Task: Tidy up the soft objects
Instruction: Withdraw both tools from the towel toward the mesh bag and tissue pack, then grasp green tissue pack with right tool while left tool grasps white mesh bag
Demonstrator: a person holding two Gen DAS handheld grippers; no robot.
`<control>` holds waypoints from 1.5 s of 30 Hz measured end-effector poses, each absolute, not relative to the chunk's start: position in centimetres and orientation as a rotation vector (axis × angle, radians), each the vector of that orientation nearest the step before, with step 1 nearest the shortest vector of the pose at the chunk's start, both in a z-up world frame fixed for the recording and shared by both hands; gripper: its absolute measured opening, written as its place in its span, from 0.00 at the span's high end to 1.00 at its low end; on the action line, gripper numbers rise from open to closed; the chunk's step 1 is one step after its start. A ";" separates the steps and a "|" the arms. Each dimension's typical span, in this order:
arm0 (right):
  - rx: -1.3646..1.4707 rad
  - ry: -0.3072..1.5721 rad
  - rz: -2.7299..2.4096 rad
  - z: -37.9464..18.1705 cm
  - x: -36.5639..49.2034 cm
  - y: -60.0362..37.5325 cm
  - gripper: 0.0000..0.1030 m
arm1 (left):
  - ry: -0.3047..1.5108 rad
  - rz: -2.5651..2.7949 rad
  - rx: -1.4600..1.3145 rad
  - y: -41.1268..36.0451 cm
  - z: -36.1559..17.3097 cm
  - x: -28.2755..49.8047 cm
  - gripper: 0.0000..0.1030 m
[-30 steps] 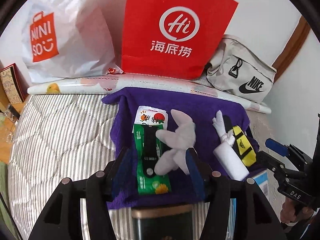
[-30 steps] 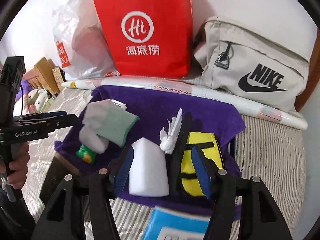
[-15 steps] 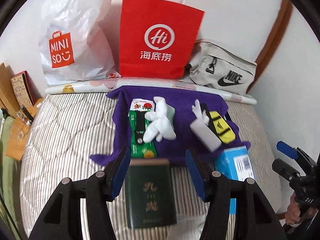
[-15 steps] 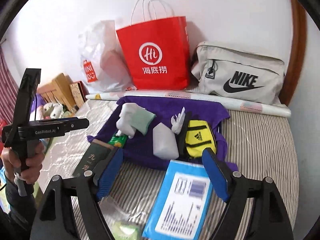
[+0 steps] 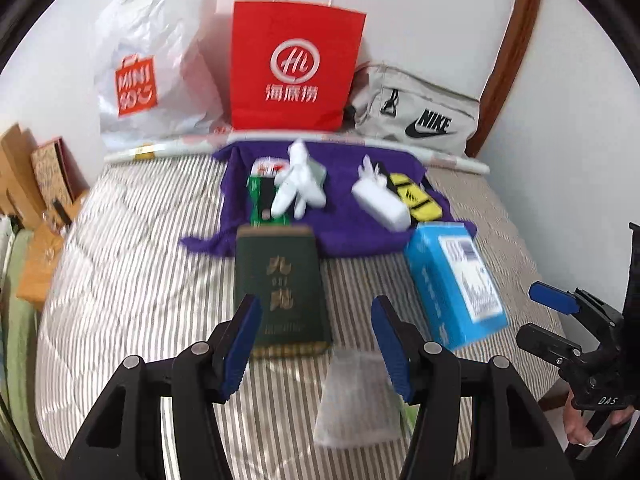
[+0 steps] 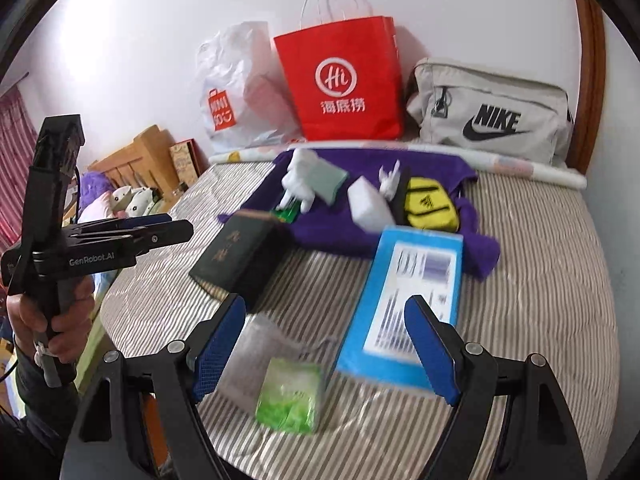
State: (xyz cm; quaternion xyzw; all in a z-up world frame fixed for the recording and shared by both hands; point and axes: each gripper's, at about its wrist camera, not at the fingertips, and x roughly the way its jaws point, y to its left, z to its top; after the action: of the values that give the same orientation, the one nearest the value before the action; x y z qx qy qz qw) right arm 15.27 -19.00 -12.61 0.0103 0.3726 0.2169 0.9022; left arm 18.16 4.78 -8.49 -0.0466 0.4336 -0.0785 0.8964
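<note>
Both sets of jaws stand open and hold nothing: the left gripper (image 5: 316, 344) hovers above the near part of the striped mattress (image 5: 132, 280), and the right gripper (image 6: 326, 344) hovers above the mattress's near right area.

The soft objects lie on a purple towel (image 5: 344, 236) spread at the far middle of the mattress. On its left half, a white plush toy (image 5: 298, 186) rests partly over a green packet (image 5: 260, 200). On its right half, a white block (image 5: 382, 202) lies just beside a yellow pouch (image 5: 416, 200).

A dark green box (image 5: 280, 288) touches the towel's near edge. A blue box (image 5: 456, 280) lies at the towel's near right corner. A clear bag (image 5: 360, 400) lies between the left gripper's fingers, near the mattress's front edge; the right wrist view shows a green pack (image 6: 292, 396) beside it.

Along the far edge, against the wall, stand a white Miniso bag (image 5: 148, 68), a red paper bag (image 5: 294, 68) and a grey Nike bag (image 5: 420, 116).
</note>
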 end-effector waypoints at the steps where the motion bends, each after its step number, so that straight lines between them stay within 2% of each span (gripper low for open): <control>1: 0.030 0.779 0.453 -13.1 14.8 -19.0 0.21 | 0.907 -0.160 -0.110 5.1 -9.0 17.7 0.46; 11: 0.071 0.874 0.509 -18.4 12.3 -17.8 0.21 | 0.972 -0.138 -0.118 5.6 -13.4 14.5 0.46; 18: -0.055 0.908 0.519 -22.3 12.3 -14.5 0.21 | 1.027 -0.144 -0.151 5.7 -16.3 13.3 0.46; 24: -0.047 0.926 0.477 -24.6 13.2 -13.8 0.22 | 1.044 -0.141 -0.146 5.4 -17.1 13.5 0.46; 28: -0.105 0.893 0.438 -25.1 13.0 -13.6 0.44 | 1.053 -0.157 -0.136 4.7 -17.6 13.8 0.46; 31: -0.094 0.885 0.445 -25.0 12.7 -14.1 0.47 | 1.073 -0.172 -0.123 3.7 -18.2 14.3 0.46; 38: -0.066 0.861 0.474 -23.9 11.3 -15.9 0.48 | 1.128 -0.202 -0.100 1.8 -20.3 15.4 0.46; 45: -0.012 0.827 0.448 -22.8 10.3 -18.5 0.48 | 1.104 -0.216 -0.034 -0.1 -20.8 15.2 0.29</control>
State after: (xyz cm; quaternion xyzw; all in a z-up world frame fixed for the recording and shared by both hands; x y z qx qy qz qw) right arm 10.27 -18.49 -22.79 -0.0058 0.3984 0.2157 0.8915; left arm 15.21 -0.13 -20.82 -0.0160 0.5235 -0.1023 0.8457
